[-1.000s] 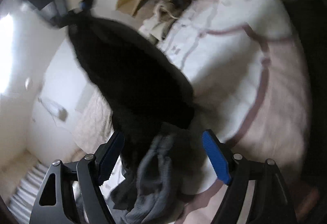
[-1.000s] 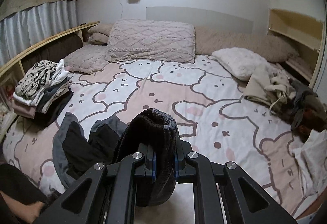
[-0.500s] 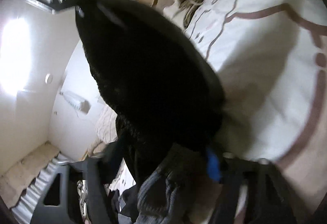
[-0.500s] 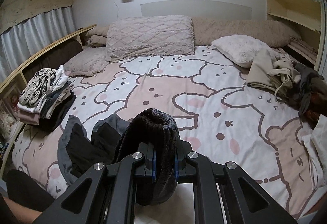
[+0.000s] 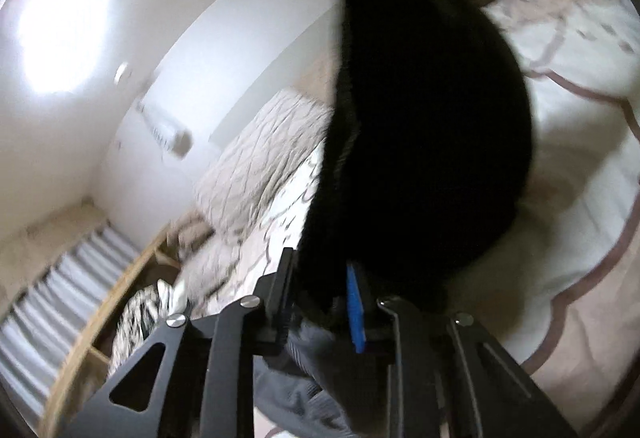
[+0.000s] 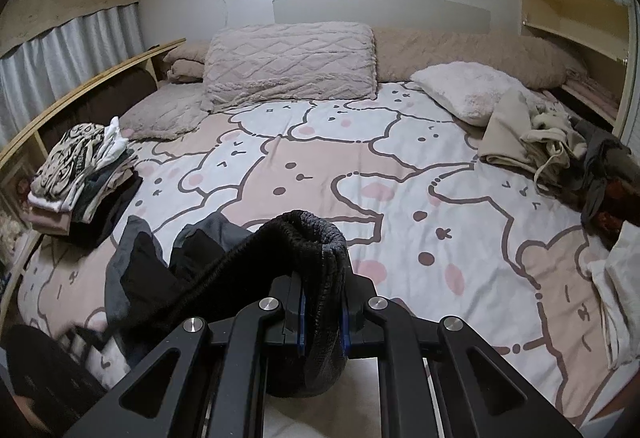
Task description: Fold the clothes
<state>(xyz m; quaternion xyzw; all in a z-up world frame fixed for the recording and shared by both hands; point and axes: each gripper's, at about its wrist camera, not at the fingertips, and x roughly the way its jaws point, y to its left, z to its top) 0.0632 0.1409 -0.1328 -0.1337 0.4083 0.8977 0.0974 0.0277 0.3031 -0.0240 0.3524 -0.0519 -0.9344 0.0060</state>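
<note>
A black knitted garment (image 6: 304,238) hangs stretched between both grippers above the bear-print bed cover (image 6: 320,166). My right gripper (image 6: 322,314) is shut on one bunched edge of it. In the left wrist view the same black garment (image 5: 420,118) fills the middle, running up to the right gripper at the top edge. My left gripper (image 5: 320,306) has its jaws closing, and the pads pinch the black fabric. Grey cloth (image 5: 304,358) hangs just below those fingers. A grey and black heap (image 6: 136,270) lies on the bed under the stretched knit.
A folded stack of clothes (image 6: 80,174) sits at the bed's left edge by a wooden shelf (image 6: 80,94). An unfolded pile (image 6: 552,150) lies at the right. Pillows (image 6: 288,62) line the head. A white garment (image 6: 620,278) lies at the right edge.
The left gripper's wide jaws have come together on the black garment, and it has risen and rolled with the fabric. The right gripper has kept its grip and hardly moved.
</note>
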